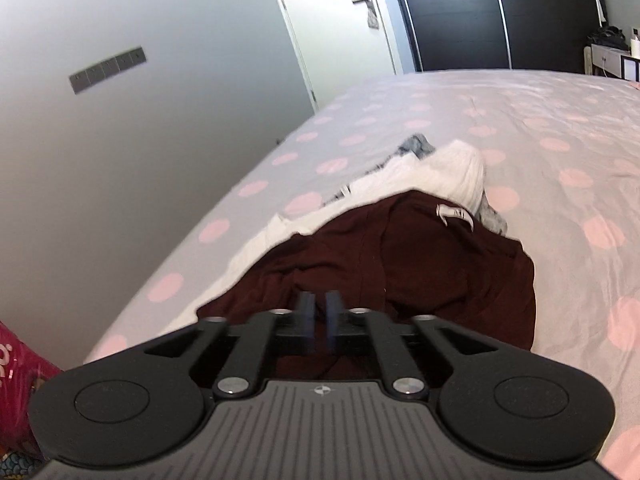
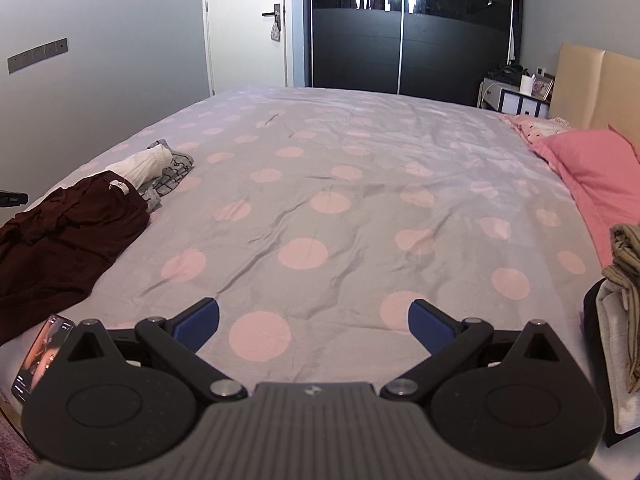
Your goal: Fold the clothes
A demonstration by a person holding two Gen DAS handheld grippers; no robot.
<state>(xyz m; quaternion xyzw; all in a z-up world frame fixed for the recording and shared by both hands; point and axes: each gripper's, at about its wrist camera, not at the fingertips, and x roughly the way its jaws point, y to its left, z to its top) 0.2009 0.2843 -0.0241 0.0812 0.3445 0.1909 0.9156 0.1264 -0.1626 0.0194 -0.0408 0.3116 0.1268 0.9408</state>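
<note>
Right wrist: right gripper (image 2: pixel 314 326) wide open, empty | polka-dot bed (image 2: pixel 360 184) | wardrobe (image 2: pixel 400 40)

Dark maroon garment (image 2: pixel 68 236) lies crumpled at near left of bed, white neck label (image 2: pixel 119 186) facing up. Just behind it, farther, white garment (image 2: pixel 146 164) bunched, partly under maroon one. Grey patterned piece (image 2: pixel 174 170) beside white one, touching it. Folded stack (image 2: pixel 624 280), beige on top, sits at near right edge.
</note>
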